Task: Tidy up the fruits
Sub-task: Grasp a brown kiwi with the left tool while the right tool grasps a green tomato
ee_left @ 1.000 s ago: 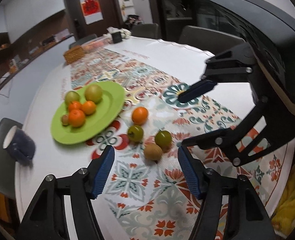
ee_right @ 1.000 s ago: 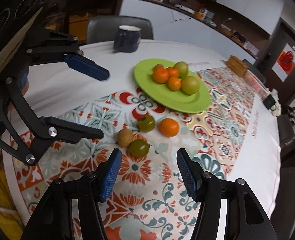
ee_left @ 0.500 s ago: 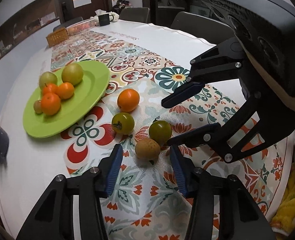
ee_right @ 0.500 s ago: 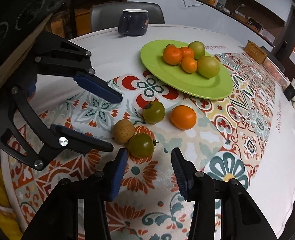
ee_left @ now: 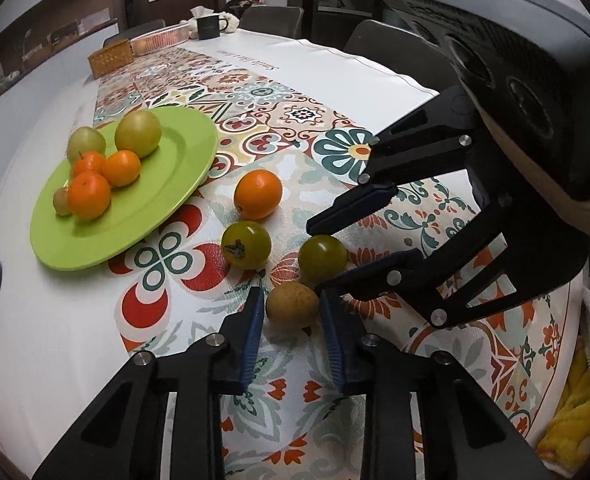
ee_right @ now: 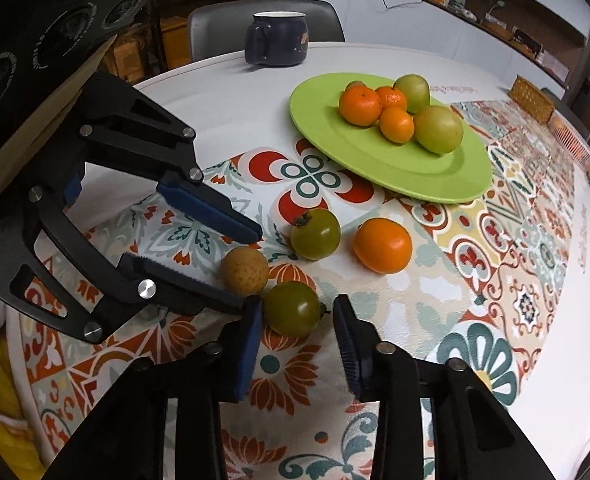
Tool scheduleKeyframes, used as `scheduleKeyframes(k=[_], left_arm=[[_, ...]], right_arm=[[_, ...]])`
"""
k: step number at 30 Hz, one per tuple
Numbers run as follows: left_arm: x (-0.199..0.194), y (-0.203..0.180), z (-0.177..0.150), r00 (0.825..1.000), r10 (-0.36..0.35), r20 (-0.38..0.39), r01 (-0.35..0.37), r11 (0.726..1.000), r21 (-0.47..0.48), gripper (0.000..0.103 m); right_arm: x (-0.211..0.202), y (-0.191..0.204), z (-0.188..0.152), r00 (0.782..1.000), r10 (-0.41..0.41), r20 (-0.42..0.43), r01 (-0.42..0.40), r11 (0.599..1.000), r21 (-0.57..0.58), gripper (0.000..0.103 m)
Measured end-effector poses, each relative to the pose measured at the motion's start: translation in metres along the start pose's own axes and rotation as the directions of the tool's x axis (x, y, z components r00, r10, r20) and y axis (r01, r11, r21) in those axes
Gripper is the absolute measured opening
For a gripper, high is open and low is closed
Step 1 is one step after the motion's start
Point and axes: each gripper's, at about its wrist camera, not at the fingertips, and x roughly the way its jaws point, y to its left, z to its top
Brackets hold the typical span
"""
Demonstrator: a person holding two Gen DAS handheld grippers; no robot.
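A green plate [ee_left: 163, 200] [ee_right: 447, 178] holds several fruits: oranges and green ones. On the patterned cloth lie an orange [ee_left: 257, 194] [ee_right: 383, 245], two green tomatoes and a small brown fruit [ee_left: 293, 305] [ee_right: 244, 270]. My left gripper [ee_left: 291, 305] is open with its jaws on either side of the brown fruit, not closed on it. My right gripper [ee_right: 298, 307] is open around the near green tomato [ee_right: 293, 309] [ee_left: 322, 259]. The other green tomato [ee_left: 246, 244] [ee_right: 315, 233] lies free.
A dark blue mug [ee_right: 275, 40] stands beyond the plate near the table edge. A wicker basket [ee_left: 111, 58], a tray and a black mug [ee_left: 209, 27] sit at the far end. Chairs ring the table. Yellow cloth [ee_left: 571, 412] lies below the edge.
Both grippers moved forward and down toward the loose fruit. The left now straddles the brown fruit and the right straddles a green tomato; both have narrowed.
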Motion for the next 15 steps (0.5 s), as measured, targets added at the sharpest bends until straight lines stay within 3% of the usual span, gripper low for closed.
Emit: scheduleKeyframes(k=[15], left_arm=[[-0.023, 0.002, -0.011, 0.995, 0.094, 0.033, -0.086, 0.979, -0.184, 0.029]], right_arm=[[-0.020, 0.004, -0.008, 0.996, -0.052, 0.072, 0.039, 0.984, 0.173, 0.035]])
